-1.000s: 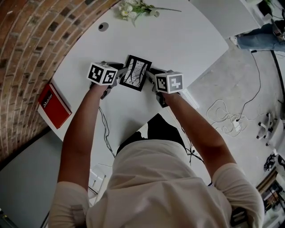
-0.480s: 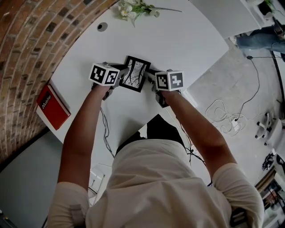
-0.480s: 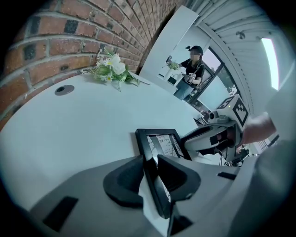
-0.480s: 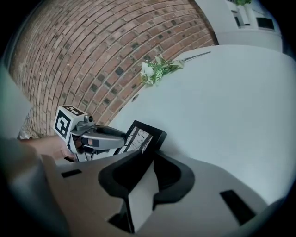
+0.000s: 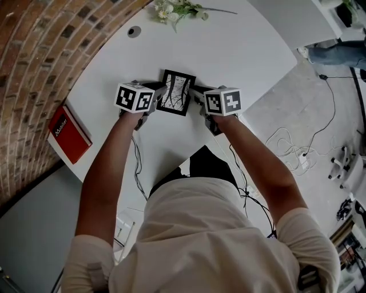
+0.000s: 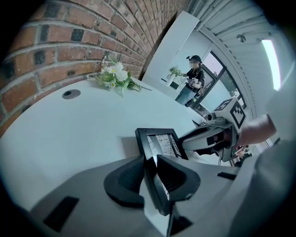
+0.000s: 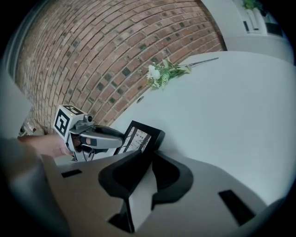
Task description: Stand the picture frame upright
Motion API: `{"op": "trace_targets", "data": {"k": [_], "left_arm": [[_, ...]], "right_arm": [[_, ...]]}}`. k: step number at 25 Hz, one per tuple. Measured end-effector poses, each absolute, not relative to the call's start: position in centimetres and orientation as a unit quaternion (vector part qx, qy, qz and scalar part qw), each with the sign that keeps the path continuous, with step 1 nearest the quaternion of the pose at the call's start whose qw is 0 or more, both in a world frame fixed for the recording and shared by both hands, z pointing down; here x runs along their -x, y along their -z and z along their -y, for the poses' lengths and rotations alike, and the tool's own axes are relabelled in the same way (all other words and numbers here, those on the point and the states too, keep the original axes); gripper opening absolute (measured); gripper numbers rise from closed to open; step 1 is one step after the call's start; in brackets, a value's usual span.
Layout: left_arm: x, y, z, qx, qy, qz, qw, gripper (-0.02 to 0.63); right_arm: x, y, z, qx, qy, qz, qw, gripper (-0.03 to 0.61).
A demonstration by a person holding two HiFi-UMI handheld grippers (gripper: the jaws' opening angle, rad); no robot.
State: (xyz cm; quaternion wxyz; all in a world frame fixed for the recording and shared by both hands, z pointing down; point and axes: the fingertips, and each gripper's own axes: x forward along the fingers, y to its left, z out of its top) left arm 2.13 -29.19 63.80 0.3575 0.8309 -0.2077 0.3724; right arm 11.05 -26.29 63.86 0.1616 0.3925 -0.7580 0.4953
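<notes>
A small black picture frame (image 5: 176, 92) with a black-and-white print rests on the white table (image 5: 240, 51) between my two grippers. My left gripper (image 5: 158, 91) is at its left edge. In the left gripper view the jaws are closing on that edge (image 6: 162, 141), with a pad against each face and no gap showing. My right gripper (image 5: 198, 96) is shut on the right edge; in the right gripper view the frame's corner (image 7: 138, 138) sits between the pads, with a pale part of its back below. The frame looks tilted, its far edge raised.
A sprig of white flowers (image 5: 174, 8) lies at the table's far edge, beside a round cable hole (image 5: 134, 31). A red book (image 5: 67, 133) sits at the left corner near the brick wall. Cables (image 5: 289, 150) trail on the floor at right. A person (image 6: 192, 81) stands far off.
Both grippers and the frame have shifted slightly away from me. The left gripper has come in closer onto the frame's left edge.
</notes>
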Motion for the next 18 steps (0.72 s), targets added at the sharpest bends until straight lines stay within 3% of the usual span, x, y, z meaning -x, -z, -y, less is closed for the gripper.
{"op": "trace_targets", "data": {"k": [18], "left_arm": [[-1.8,-59.5,30.5,-0.846,-0.335,0.235,0.341,0.067]], "right_arm": [[-11.4,-59.7,28.4,-0.372,-0.410,0.814,0.175,0.052]]}}
